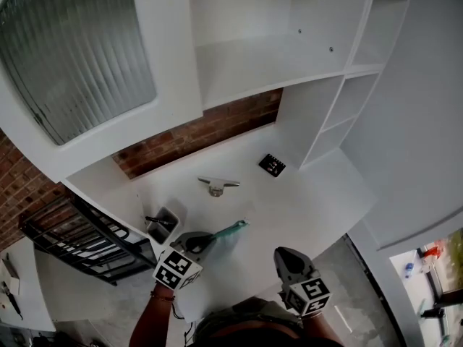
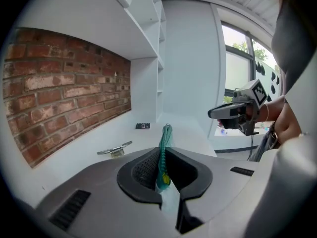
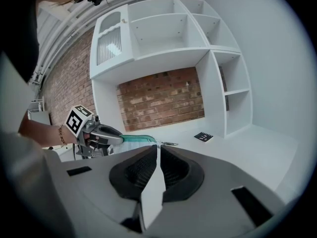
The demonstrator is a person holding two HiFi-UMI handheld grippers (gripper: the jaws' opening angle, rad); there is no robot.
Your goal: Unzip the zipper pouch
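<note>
Gripping is seen at near left: the teal zipper pouch (image 1: 230, 229) is pinched at 1 end by the left gripper (image 1: 210, 238) and held out over the white desk (image 1: 311, 208). At near right, the right gripper (image 1: 283, 255) is closed on nothing, apart from the pouch. Farther back, 1 metal fitting (image 1: 217, 185) and 1 black card (image 1: 272, 165) are laid on the desk.

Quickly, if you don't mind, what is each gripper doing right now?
Left gripper: closed on the teal zipper pouch.
Right gripper: closed, holding nothing.
</note>
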